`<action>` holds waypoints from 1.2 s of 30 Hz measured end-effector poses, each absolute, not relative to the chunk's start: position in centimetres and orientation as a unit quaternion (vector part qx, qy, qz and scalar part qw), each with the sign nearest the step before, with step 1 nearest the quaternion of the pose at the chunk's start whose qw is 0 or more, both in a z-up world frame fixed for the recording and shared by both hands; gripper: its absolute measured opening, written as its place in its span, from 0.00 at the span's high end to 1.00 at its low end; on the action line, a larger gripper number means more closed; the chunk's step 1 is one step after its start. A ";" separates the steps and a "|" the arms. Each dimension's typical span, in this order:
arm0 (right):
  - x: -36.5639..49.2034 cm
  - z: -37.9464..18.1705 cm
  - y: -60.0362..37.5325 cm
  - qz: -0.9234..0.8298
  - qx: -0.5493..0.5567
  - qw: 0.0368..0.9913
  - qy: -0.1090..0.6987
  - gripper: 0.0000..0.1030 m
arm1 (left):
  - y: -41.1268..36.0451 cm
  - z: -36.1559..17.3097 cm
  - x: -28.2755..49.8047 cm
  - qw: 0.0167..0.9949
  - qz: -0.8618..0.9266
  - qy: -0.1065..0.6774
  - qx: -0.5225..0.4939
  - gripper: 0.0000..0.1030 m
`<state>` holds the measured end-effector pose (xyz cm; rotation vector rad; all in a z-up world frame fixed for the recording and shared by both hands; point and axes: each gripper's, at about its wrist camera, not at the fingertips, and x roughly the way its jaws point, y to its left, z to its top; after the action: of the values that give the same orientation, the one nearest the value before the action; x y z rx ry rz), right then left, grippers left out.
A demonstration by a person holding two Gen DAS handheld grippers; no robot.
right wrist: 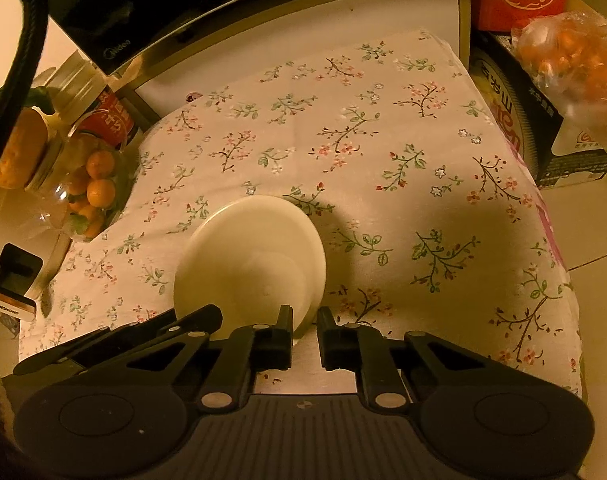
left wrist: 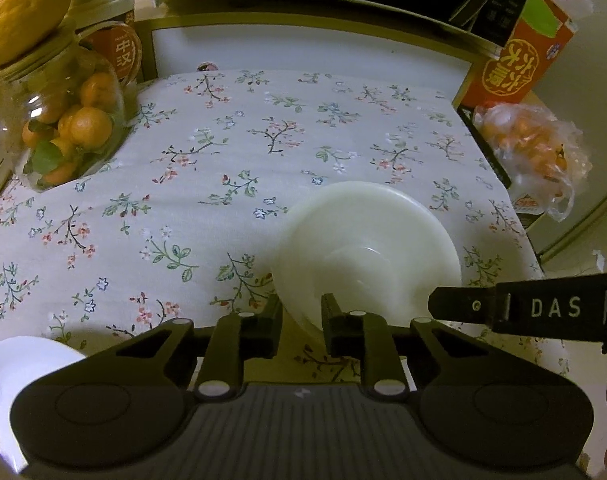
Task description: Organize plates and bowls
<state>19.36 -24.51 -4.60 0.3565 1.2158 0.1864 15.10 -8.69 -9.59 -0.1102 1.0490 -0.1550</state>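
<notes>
Floral-cloth-covered bench [left wrist: 207, 184] carries one round white ceramic plate [left wrist: 367, 240], its near rim pinched by my left hand-held gripper [left wrist: 301, 320] and right hand-held gripper [right wrist: 304, 322]; sorting appears barely started.

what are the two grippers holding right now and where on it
Both hold the white plate by its near rim: the left gripper on the rim's left side, the right gripper on its right edge.

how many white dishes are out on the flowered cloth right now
2, maybe more out of view: a white plate held at its near rim by both grippers, and another white dish at the cloth's near left corner, partly hidden.
</notes>
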 end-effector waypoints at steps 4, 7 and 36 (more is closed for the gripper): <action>19.3 -4.4 -24.6 0.083 0.167 0.803 0.566 0.89 | -8.8 -9.4 14.9 0.863 -0.075 0.497 -0.051 0.83; 19.2 -4.3 -24.7 0.082 0.169 0.803 0.565 0.89 | -8.8 -9.2 14.7 0.865 -0.075 0.493 -0.054 0.83; 14.6 0.6 -26.2 0.095 0.138 0.841 0.515 0.88 | -9.4 -6.1 11.1 0.875 -0.105 0.465 -0.079 0.86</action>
<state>14.55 -26.22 0.56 0.2908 1.0880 0.2014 11.14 -9.43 -6.08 -0.1655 0.9704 -0.2201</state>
